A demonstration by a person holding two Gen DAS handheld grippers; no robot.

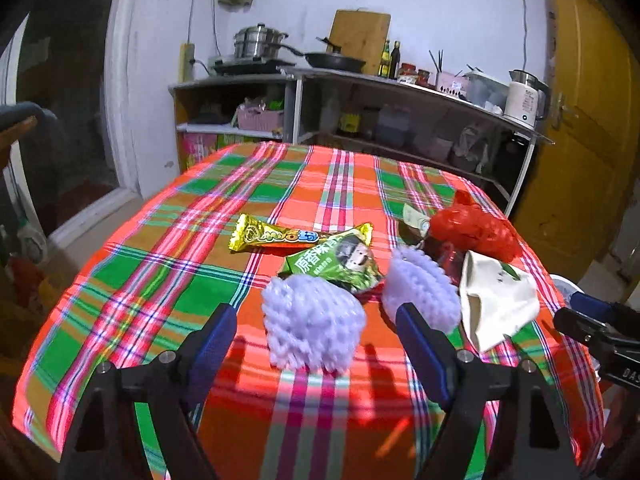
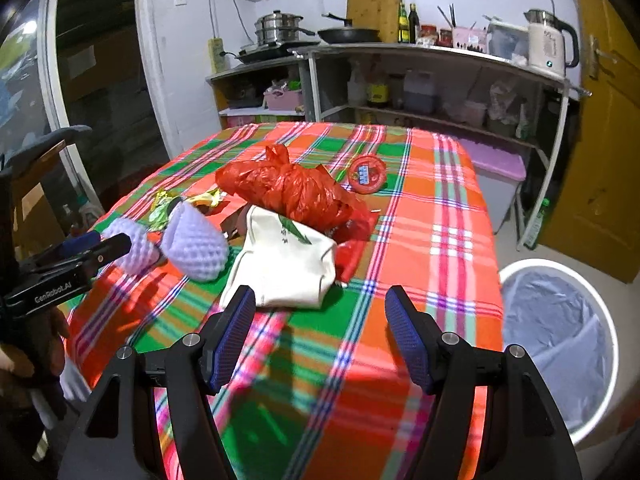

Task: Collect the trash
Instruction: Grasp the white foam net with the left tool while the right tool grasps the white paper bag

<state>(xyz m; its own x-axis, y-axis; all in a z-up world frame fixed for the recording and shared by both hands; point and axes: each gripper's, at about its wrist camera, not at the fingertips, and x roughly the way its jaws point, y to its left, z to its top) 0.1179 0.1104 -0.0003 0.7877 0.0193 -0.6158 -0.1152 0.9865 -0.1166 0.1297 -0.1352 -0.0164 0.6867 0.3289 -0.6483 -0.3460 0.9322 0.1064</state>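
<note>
On the plaid counter (image 1: pixel 168 280), a lilac foam fruit net (image 1: pixel 312 324) lies just ahead of the left gripper (image 1: pixel 316 344), whose jaws stand open around nothing. It looks feather-light and squashy, so a pinch across its middle should hold. Right gripper (image 2: pixel 320 336), jaws open and empty, tilts down near the white paper bag (image 2: pixel 280 264).

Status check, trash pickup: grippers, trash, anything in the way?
Left gripper open around near foam net, no grip. Right gripper open, empty, facing white paper bag. Bin beside table. Nothing blocking.
</note>
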